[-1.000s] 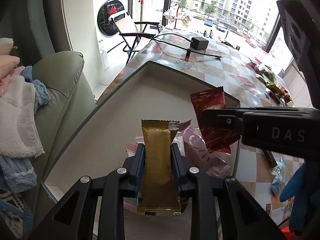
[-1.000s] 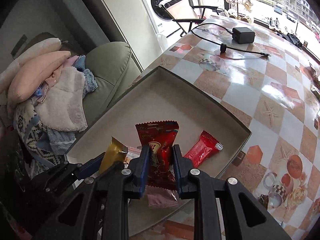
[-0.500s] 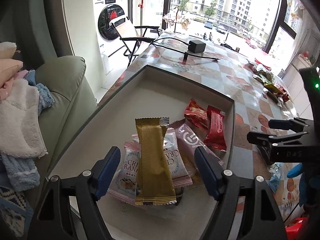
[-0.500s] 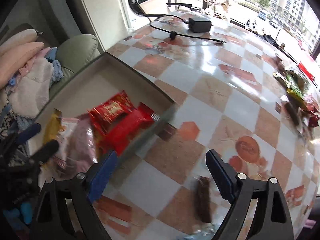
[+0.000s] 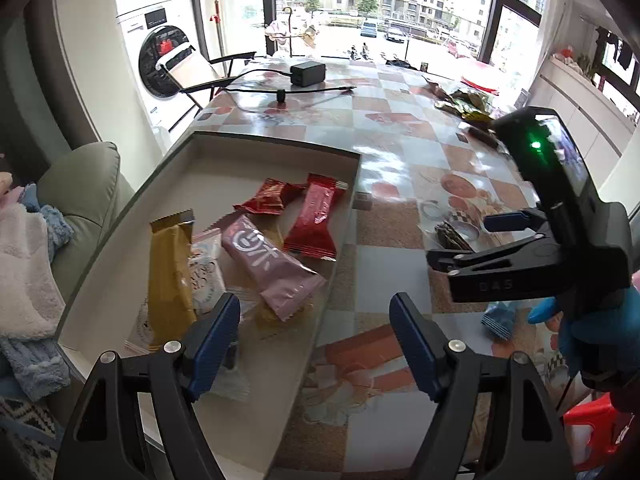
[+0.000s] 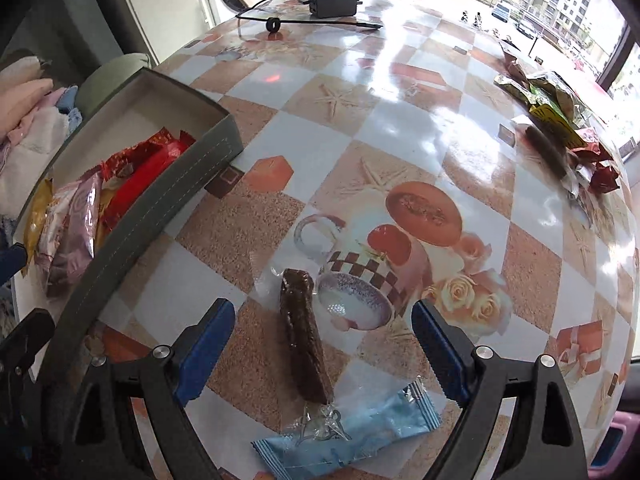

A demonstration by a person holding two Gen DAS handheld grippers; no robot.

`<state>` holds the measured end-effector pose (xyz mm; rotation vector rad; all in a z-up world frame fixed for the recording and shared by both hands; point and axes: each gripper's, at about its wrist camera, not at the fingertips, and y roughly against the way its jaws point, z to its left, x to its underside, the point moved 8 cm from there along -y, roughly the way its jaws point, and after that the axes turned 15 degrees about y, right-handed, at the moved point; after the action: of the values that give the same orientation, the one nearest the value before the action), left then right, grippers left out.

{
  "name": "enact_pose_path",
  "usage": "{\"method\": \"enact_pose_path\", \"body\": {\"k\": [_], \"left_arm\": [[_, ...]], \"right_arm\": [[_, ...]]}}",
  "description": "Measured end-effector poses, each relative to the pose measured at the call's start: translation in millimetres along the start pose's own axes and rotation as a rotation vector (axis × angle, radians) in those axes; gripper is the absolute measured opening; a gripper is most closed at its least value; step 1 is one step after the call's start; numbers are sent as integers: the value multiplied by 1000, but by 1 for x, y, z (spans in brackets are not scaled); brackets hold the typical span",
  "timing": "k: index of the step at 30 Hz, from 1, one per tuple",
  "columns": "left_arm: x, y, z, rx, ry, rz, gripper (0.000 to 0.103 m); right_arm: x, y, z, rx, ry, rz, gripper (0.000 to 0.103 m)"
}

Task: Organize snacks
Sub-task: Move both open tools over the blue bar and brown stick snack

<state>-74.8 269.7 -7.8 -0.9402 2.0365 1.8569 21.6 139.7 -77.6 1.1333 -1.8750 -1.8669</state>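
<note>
Blue pkt (image 6: 348, 436) btm edge cropped

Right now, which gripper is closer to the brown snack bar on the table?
Right. The right gripper straddles the brown snack bar; the left gripper hovers at the box edge.

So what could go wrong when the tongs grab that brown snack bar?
Three things, maybe. The open right tongs straddle the dark brown bar in clear wrap, but the light blue packet touches its near end, so both might get pinched or dragged. The shiny patterned tablecloth looks slippery, so the bar might slide. The grey box already holds a pile of wrapped snacks near its front, so another could land on top and slip.
</note>
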Motion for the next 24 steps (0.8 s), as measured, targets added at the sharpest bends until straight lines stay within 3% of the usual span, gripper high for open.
{"method": "enact_pose_path", "body": {"k": [3, 9, 12, 19, 24], "left_arm": [[11, -3, -19, 18, -50, 26, 80], [31, -15, -69, 64, -176, 74, 81], [38, -22, -96, 85, -229, 90, 81], [49, -29, -158, 115, -374, 78, 81], [62, -49, -183, 86, -507, 91, 81]], "right_arm": [[5, -2, -5, 20, -10, -18, 91], [33, 3, -54, 57, -121, -17, 91], [54, 7, -78, 70, -185, -12, 96], [104, 19, -126, 112, -281, -16, 102], [138, 30, -146, 128, -318, -32, 102]]}}
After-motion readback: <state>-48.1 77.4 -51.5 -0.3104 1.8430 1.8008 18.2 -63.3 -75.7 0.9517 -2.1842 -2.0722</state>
